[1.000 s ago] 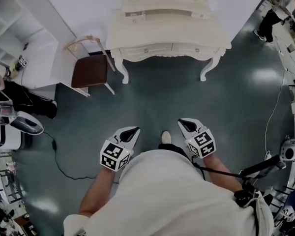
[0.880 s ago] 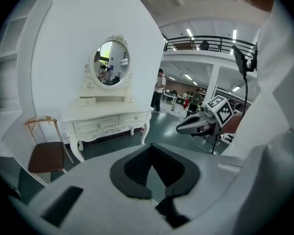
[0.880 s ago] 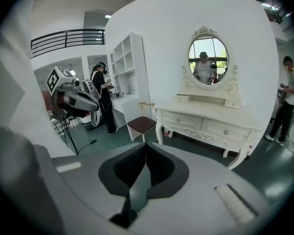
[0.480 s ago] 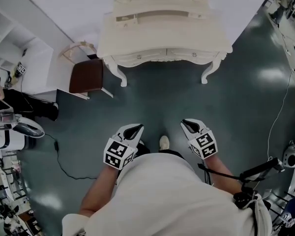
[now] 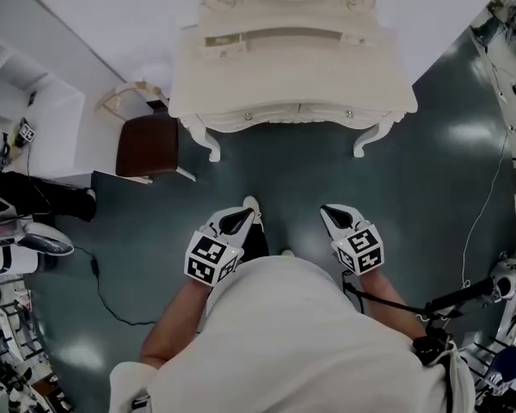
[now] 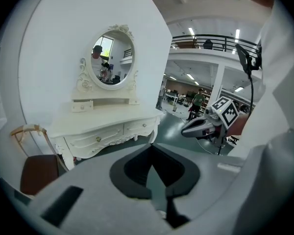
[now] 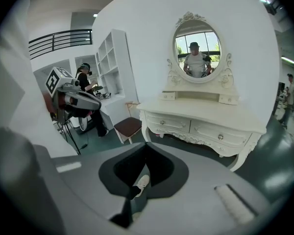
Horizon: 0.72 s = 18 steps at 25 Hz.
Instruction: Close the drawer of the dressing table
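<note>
Dark, glossy flooring runs from under your feet to a white wall, and the dressing table [image 5: 292, 80] stands against that wall straight ahead of you, well apart from both grippers. It is cream, with curved legs and an oval mirror [image 7: 197, 45] on top. Its two wide front drawers [image 5: 271, 113] sit flush under the tabletop, each with a small knob. On the raised shelf below the mirror, the small left drawer [image 5: 224, 43] looks drawn out a little further than its twin on the right [image 5: 358, 38], though it is too small to be sure.

You hold the left gripper [image 5: 241, 218] and the right gripper [image 5: 338, 217] low in front of your body, side by side, both tilted down and aimed toward the table. Each gripper's own view shows its jaws pressed together at the tips with nothing between them; neither touches anything.

Your white shoe [image 5: 252, 205] shows just beside the left gripper's tip. A chair with a brown seat [image 5: 149, 144] stands just left of the table, near a white shelving unit [image 7: 110, 67]. A black cable [image 5: 110, 292] trails across the floor on your left.
</note>
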Tool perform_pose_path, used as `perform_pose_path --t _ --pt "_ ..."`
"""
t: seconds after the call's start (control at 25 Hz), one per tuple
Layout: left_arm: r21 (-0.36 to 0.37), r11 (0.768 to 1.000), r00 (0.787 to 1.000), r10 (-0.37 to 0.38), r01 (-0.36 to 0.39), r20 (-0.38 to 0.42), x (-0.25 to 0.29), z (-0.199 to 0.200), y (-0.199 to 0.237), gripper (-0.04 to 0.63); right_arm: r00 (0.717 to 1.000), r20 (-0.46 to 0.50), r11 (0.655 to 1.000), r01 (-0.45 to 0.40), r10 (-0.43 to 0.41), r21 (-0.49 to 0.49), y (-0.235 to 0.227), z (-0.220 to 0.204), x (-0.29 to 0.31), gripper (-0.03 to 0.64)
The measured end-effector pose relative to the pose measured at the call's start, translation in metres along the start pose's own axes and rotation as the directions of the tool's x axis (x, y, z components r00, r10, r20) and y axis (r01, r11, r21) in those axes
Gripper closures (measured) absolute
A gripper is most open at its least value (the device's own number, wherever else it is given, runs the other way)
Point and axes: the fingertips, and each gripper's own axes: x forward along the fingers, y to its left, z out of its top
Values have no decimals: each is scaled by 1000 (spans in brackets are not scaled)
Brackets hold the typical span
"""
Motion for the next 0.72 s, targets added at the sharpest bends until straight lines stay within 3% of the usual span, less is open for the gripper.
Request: perform_pose_path --t 0.32,0.56,0.72 --pt "22 999 999 -26 25 44 22 71 110 593 999 -30 999 43 -43 -20 -25 99 64 615" --pt "-8 1000 999 16 -16 30 34 73 198 586 998 -40 998 42 -44 -56 -29 152 121 615" --pt "-31 998 998 52 -51 36 42 76 235 572 997 -57 997 44 -48 -58 -35 167 138 615"
